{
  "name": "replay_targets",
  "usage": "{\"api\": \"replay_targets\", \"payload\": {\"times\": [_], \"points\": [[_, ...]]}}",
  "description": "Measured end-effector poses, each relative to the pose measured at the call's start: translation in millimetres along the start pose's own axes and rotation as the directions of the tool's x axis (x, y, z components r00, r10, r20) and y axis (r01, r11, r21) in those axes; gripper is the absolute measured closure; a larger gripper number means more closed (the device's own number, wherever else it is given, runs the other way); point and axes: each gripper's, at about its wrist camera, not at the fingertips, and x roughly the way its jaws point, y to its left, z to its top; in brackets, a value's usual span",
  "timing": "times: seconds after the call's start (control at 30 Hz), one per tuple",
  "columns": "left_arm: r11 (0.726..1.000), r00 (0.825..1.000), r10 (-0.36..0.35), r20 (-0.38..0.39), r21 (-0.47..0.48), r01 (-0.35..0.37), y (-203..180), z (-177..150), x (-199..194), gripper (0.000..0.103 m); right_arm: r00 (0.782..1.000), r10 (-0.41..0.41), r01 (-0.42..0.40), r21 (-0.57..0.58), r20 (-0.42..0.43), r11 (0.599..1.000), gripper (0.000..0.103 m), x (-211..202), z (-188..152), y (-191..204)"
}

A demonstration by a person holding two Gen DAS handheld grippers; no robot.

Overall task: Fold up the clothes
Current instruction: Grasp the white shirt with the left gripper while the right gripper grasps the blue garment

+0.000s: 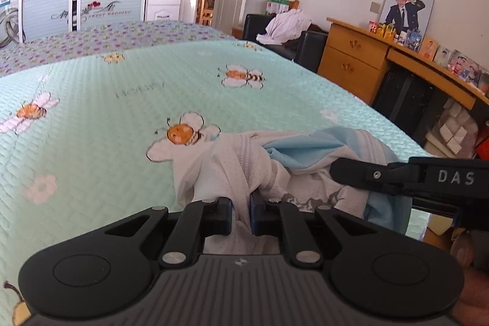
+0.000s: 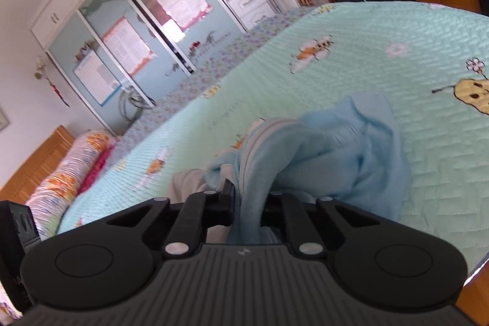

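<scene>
- The left claw [image 1: 241, 214] is pinched nearly shut on a bunched fold of the garment [image 1: 232, 173], the white dotted cloth gathered into a narrow rope between its blue pads [image 1: 253, 214]; the bite looks thin, so the fabric could slide out as tension comes on.
- The right claw [image 2: 247, 203] is likewise almost closed, gripping a thick twist of the same garment's pale blue cloth [image 2: 351, 152]; what it holds seems to be several layers, not a single edge, so any lift may carry a wad instead of a clean hem.
- Seen from the left wrist, the right claw [image 1: 339, 170] reaches in from the side, close to the left one; with the two grips so near each other, the piece cannot spread, and pulling apart unevenly could yank the cloth from the weaker side.
- The garment sits crumpled near the front of the bed, part raised at the two claws and the rest heaped on the green quilt [image 1: 122, 100]; which part of it is collar, sleeve or hem cannot be told, so a fold started from here may go crooked.
- The heap lies near the quilt's edge on the right in the left wrist view, with the floor [image 1: 440, 229] visible just past it; a loose end might trail off the bed.
- The wooden dresser [image 1: 354, 57] stands well apart and poses no snag.
</scene>
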Motion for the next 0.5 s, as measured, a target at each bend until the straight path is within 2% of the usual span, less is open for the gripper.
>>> {"api": "replay_targets", "payload": {"times": [0.07, 0.13, 0.17, 0.2, 0.23, 0.27, 0.3, 0.33, 0.4, 0.5], "points": [[1.0, 0.998, -0.018, -0.054, -0.006, 0.017, 5, -1, 0, 0.09, 1.0, 0.011, -0.01, -0.022, 0.014, 1.0, 0.097, -7, 2, 12], [0.999, 0.994, -0.013, -0.107, -0.042, 0.009, 14, -7, 3, 0.084, 0.999, -0.042, 0.043, -0.048, 0.005, 0.998, 0.095, -5, 1, 17], [0.999, 0.992, -0.004, -0.124, -0.054, -0.002, 18, -10, 4, 0.073, 0.997, -0.074, 0.074, -0.056, -0.003, 0.996, 0.088, -4, 0, 18], [0.998, 0.99, 0.004, -0.138, -0.066, -0.014, 22, -12, 6, 0.057, 0.992, -0.121, 0.12, -0.047, -0.021, 0.992, 0.078, -1, -4, 14], [0.997, 0.99, 0.015, -0.143, -0.077, -0.027, 26, -13, 8, 0.048, 0.987, -0.158, 0.157, -0.038, -0.036, 0.987, 0.07, 2, -8, 10], [0.995, 0.99, 0.03, -0.141, -0.087, -0.043, 29, -14, 11, 0.032, 0.984, -0.172, 0.171, -0.025, -0.042, 0.985, 0.05, 3, -12, 5], [0.994, 0.989, 0.043, -0.139, -0.098, -0.057, 32, -14, 13, 0.025, 0.981, -0.186, 0.186, -0.016, -0.045, 0.982, 0.033, 4, -15, 0], [0.992, 0.989, 0.049, -0.141, -0.108, -0.064, 35, -13, 16, 0.024, 0.978, -0.202, 0.202, -0.019, -0.042, 0.979, 0.028, 6, -17, -4], [0.992, 0.987, 0.034, -0.16, -0.117, -0.053, 37, -7, 30, 0.021, 0.97, -0.237, 0.235, -0.044, -0.048, 0.971, 0.025, 16, -19, -10], [0.991, 0.971, 0.011, -0.24, -0.124, -0.042, 37, -4, 61, 0.017, 0.953, -0.293, 0.287, -0.087, -0.08, 0.954, 0.022, 36, -20, -19]]}}
